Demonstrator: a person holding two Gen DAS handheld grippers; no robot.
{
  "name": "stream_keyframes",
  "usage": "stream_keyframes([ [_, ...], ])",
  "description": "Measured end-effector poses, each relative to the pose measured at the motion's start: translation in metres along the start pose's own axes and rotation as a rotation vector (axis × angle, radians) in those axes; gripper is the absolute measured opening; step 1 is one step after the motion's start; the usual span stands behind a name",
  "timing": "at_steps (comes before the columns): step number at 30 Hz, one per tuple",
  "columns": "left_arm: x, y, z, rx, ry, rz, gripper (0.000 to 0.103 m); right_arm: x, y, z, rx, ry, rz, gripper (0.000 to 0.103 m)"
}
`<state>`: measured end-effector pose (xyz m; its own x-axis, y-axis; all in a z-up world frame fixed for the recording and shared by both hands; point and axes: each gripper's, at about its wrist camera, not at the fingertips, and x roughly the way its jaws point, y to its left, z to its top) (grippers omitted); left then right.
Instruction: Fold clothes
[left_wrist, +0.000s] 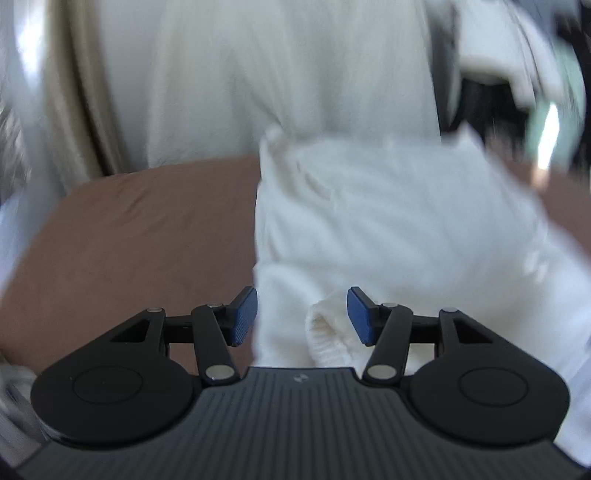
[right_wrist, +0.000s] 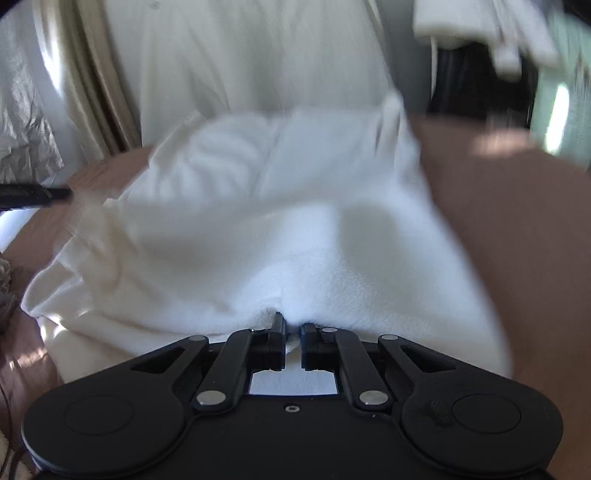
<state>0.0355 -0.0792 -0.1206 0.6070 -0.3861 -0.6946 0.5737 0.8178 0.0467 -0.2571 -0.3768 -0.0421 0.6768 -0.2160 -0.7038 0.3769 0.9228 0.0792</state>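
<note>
Right wrist view showed the brown bed surface spreading beyond and to both sides of the jaws, a smooth, matte sheet that gave a flat place for folding. On it lay the white garment, a soft, thick, fleecy knit, bunched into loose rounded folds directly ahead of the jaws and reaching up to them; it seemed only partly folded, with edges not yet squared. The right gripper had its jaws pressed nearly together, pinching a small tuck of the garment's near edge, probably to carry that edge over in a fold. In the left wrist view the same garment filled the space ahead and to the right of the jaws, while bare brown surface lay to their left. The left gripper had its jaws spread, its ribbed blue pads touching no cloth; just beyond and between them sat a ribbed cuff, a rolled tube with an elastic hem, likely the next part to be taken.
</note>
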Motion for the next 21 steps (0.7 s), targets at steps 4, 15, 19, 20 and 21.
stream_keyframes([
  [4, 0.009, 0.029, -0.003, -0.107, 0.078, -0.054, 0.053, 0.021, -0.016, -0.003, 0.047, 0.183, -0.066, 0.009],
  [15, 0.024, -0.013, -0.009, -0.111, 0.143, -0.34, 0.061, -0.008, 0.025, 0.05, -0.268, 0.221, 0.158, 0.041],
  [19, 0.055, -0.043, -0.021, 0.024, 0.253, -0.261, 0.037, 0.008, 0.024, 0.05, -0.223, 0.175, 0.182, 0.045],
  [20, 0.055, -0.048, -0.023, 0.074, 0.258, -0.214, 0.035, 0.017, 0.022, 0.046, -0.221, 0.178, 0.151, 0.045],
  [21, 0.053, -0.049, -0.024, 0.085, 0.262, -0.207, 0.034, 0.03, 0.02, 0.037, -0.253, 0.214, 0.102, 0.045],
])
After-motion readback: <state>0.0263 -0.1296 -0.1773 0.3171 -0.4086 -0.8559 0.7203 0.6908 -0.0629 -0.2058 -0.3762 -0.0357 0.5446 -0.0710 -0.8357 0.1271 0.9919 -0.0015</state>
